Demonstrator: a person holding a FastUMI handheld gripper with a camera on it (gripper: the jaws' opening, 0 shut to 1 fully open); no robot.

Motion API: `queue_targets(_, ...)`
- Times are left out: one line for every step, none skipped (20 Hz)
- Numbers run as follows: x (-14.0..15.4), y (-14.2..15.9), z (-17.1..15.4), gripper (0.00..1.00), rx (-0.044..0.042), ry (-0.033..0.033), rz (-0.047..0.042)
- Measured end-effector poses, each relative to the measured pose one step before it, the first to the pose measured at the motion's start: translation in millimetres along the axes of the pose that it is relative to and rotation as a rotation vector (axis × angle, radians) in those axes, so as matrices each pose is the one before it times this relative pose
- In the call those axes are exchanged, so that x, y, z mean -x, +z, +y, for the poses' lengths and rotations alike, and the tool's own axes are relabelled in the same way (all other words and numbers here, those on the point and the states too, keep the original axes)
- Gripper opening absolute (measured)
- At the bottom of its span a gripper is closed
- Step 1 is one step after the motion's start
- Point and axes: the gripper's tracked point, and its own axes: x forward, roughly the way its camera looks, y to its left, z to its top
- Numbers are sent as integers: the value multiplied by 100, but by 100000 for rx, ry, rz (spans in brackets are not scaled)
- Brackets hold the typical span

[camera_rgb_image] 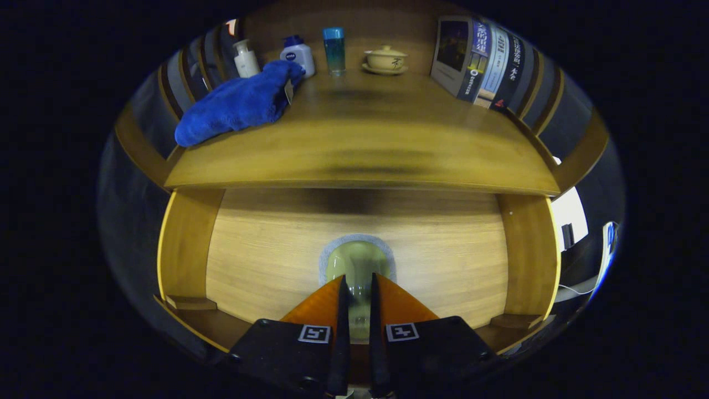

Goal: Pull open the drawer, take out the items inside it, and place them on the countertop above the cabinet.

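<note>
Two orange fingers of the gripper (357, 285) stand nearly together at the drawer front (288, 260), with only a thin slot left between them. In that slot sits the drawer handle (357, 260), a pale greenish knob ringed by a grey plate; the fingers flank its lower part, but whether both actually press on it cannot be told. The drawer front, light wood with a fine grain, looks flush within the darker cabinet frame (185, 244), so the drawer appears closed. Directly above the handle runs the countertop (365, 149), a broad wooden surface. On it, up and to the left of the handle, lies a blue towel (238, 102), bunched and reaching toward the back. Behind the towel stand a white pump bottle (245, 58) and a white bottle with a blue cap (298, 54). Straight above the handle, at the back, stand a blue tumbler (334, 51) and a lidded cream cup on a saucer (385, 59). Up and right of the handle, several books (479, 61) lean together.
</note>
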Motion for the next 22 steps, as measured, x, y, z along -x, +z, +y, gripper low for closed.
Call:
queue_targets(1049,251,-126,23,121,98,-1019)
queue_targets(927,358,-134,23,859,-829,-1069)
queue_targets(1021,393,-304,23,853,-974,-811)
queue_targets(980,323,-168,23,327,-423,-943)
queue_targets(965,447,-48,23,-32,10,-822)
queue_targets(785,603,-41,23,-121,150,-1141)
queue_targets(873,748,-115,23,-82,-218,-1255)
queue_targets(624,863,-232,23,148,-534,-1388)
queue_targets(520,887,-179,23,-41,-576,-1164)
queue_targets(467,790,50,23,-108,-90,-1180)
queue_targets(552,973,127,23,-179,298,-1068)
queue_targets(303,885,36,23,3,108,-771)
queue_targets(180,848,-69,23,125,-530,-629)
queue_targets(-44,734,-346,23,61,-594,-266)
queue_targets(-184,709,-54,23,-216,-331,-38)
queue_targets(-302,630,-18,23,-381,-349,-12)
queue_targets(-369,693,-77,23,-371,-340,-175)
queue_targets(-295,701,-161,23,-529,-216,359)
queue_targets(-494,590,-43,23,-563,-56,437)
queue_targets(-475,483,-4,23,-589,-75,824)
queue_targets(-537,611,-55,23,-542,-2,552)
queue_targets(-820,606,8,23,-484,-65,253)
